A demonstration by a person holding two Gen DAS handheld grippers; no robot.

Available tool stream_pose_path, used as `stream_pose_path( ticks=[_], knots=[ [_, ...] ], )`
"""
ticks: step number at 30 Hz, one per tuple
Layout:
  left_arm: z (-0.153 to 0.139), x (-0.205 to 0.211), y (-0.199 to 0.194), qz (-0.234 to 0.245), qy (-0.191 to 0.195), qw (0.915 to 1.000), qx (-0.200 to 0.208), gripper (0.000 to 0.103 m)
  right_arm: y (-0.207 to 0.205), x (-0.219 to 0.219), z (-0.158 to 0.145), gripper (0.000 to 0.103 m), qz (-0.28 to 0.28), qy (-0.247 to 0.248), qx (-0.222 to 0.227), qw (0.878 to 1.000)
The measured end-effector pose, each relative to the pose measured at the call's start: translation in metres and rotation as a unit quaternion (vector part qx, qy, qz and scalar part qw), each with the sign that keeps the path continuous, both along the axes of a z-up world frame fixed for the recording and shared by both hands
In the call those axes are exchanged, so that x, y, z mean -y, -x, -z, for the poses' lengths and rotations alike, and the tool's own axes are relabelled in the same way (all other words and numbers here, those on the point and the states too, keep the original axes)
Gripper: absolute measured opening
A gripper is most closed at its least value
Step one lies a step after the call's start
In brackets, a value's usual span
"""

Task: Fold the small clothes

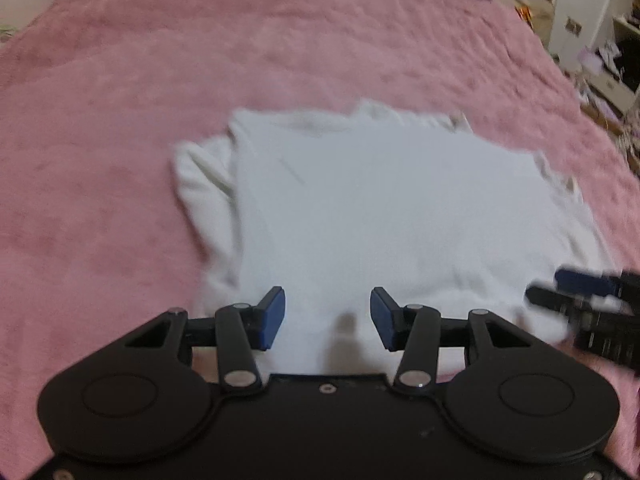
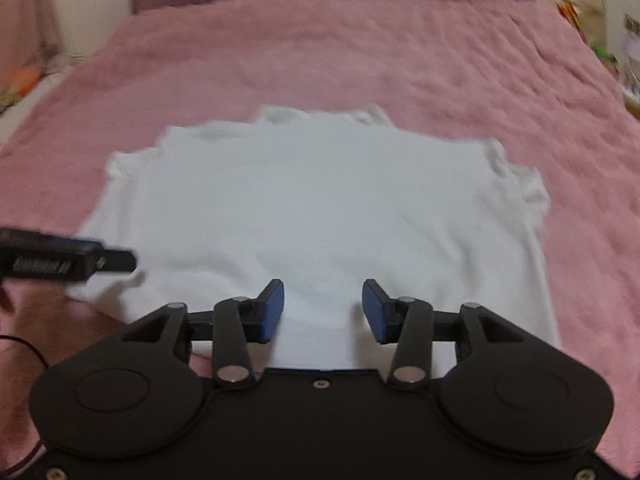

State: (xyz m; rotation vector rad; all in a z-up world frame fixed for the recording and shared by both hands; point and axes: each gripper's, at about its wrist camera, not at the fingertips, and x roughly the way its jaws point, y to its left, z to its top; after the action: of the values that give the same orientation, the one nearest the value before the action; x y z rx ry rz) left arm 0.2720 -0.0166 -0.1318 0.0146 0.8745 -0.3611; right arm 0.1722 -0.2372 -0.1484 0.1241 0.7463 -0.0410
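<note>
One white garment (image 1: 380, 208) flat on pink bedspread (image 1: 120, 120), no containers

White garment (image 2: 320, 208): lies flat on the pink blanket (image 2: 440, 64) of the bed, sleeves tucked at both sides. Right gripper (image 2: 323, 310): jaws apart over the garment's near hem, blue pads (image 2: 272, 312) clear of the cloth. Left gripper (image 2: 68, 262): at the garment's left edge, blurred.

Both wrist views overlook one shirt (image 1: 380, 208)
</note>
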Motion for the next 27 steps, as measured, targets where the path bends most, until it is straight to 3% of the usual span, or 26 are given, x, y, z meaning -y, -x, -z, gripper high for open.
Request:
stream_pose_path(
  ticks=[3,6,11,16,27],
  knots=[
    [-0.011,-0.022,-0.013,-0.024,0.006,0.9997,0.007,0.050,0.002,-0.045,-0.001,0.045,-0.060,0.037,0.026,0.997],
    [-0.014,-0.040,-0.032,-0.042,0.001,0.9991,0.002,0.050,0.000,-0.098,0.005,0.046,-0.134,0.098,0.042,0.985],
    [-0.001,-0.063,-0.072,-0.068,0.022,0.9966,-0.040,0.050,-0.007,-0.155,0.016,0.047,-0.208,0.153,0.051,0.965],
    [0.013,-0.071,-0.100,-0.085,0.029,0.9942,-0.060,0.050,-0.014,-0.190,0.030,0.047,-0.249,0.219,0.056,0.942],
    [0.030,-0.058,-0.140,-0.084,0.044,0.9913,-0.092,0.050,-0.024,-0.216,0.048,0.053,-0.275,0.275,0.058,0.919]
  ],
)
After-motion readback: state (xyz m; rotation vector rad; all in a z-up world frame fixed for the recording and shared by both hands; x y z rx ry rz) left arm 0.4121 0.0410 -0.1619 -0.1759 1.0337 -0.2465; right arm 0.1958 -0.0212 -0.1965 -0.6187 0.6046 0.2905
